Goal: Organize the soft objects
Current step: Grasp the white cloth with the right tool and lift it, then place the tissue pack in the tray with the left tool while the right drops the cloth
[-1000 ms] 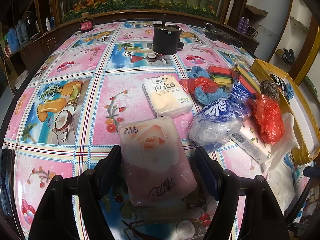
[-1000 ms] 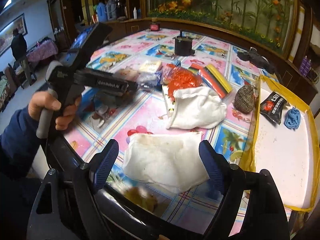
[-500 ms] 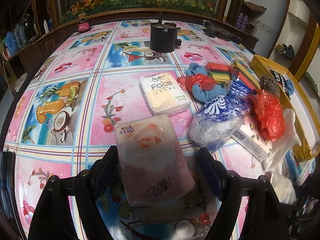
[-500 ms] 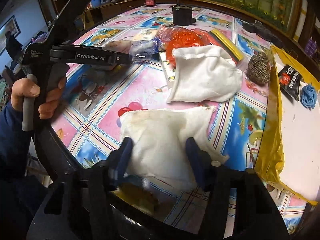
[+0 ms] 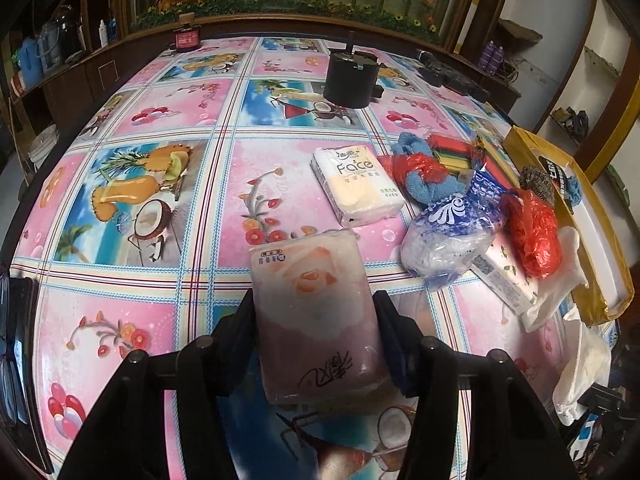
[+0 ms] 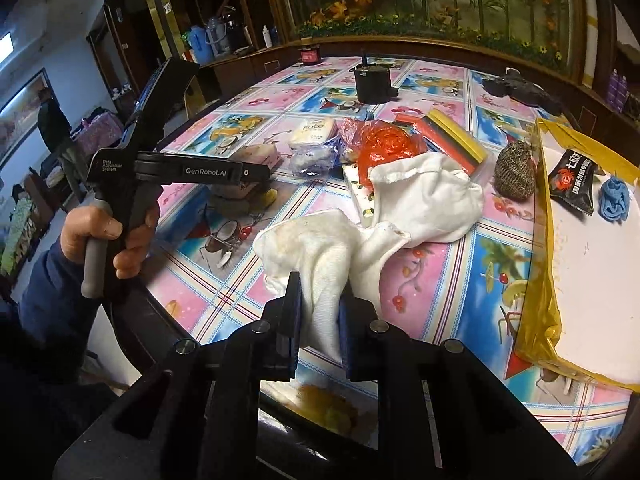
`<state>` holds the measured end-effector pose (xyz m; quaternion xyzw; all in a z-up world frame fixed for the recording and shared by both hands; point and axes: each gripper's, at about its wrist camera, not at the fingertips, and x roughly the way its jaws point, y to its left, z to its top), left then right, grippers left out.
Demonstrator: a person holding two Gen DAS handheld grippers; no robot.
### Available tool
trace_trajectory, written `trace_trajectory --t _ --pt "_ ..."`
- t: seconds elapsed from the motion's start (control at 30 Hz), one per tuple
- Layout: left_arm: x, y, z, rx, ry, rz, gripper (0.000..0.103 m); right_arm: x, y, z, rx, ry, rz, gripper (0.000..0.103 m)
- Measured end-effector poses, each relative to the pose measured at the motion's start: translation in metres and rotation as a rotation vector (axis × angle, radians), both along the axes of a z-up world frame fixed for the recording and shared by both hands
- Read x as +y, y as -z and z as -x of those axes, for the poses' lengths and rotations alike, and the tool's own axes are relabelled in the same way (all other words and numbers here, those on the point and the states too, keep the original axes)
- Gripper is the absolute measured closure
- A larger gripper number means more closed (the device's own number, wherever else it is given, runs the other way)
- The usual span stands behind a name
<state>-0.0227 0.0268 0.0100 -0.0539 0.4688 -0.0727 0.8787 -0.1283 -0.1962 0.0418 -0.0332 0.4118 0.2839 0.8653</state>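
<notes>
A pink tissue pack [image 5: 308, 272] lies on the patterned tablecloth between the fingers of my left gripper [image 5: 313, 300]. Its jaws are closing and both pads touch the pack's long sides. In the right wrist view that left gripper [image 6: 256, 170] shows side-on, held by a person's hand [image 6: 100, 236]. My right gripper [image 6: 320, 286] is shut on a stained white cloth [image 6: 316, 248], which is bunched and pulled up off the table near the front edge. A second white cloth [image 6: 424, 196] lies just behind it, touching it.
A white "Face" tissue pack [image 5: 356, 184], a blue-and-white bag [image 5: 448, 232], a red bag [image 5: 534, 232] and coloured sponges [image 5: 452, 152] crowd the right side. A yellow-rimmed tray [image 6: 540, 240] holds a black packet [image 6: 572, 184] and a blue cloth [image 6: 614, 200]. A scourer [image 6: 514, 176] sits beside it. A black cylinder [image 5: 348, 80] stands at the back.
The left jaws have closed in from wide apart onto the pink pack's sides. The right jaws have closed on the flat white cloth, gathering it into a raised bunch.
</notes>
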Motion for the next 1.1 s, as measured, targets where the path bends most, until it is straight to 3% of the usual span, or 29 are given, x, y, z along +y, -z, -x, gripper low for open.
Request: trace_trajectory --t 0.13,0.5,0.9,1.1 --pt "-0.003 -0.008 0.005 -0.016 0.020 0.042 0.047 -0.005 -0.001 -0.001 -0.006 0.022 -0.025 0.088" --pt "-0.048 -0.041 0.014 -0.090 0.128 0.064 0.047 -0.033 -0.008 -0.004 -0.017 0.102 -0.102 0.088" --pt "-0.131 -0.072 0.012 -0.138 0.299 0.070 0.047 -0.091 -0.025 -0.004 -0.061 0.229 -0.193 0.088" --pt "-0.181 -0.073 0.002 -0.115 0.373 0.089 0.047 -0.129 -0.030 -0.003 -0.085 0.320 -0.219 0.088"
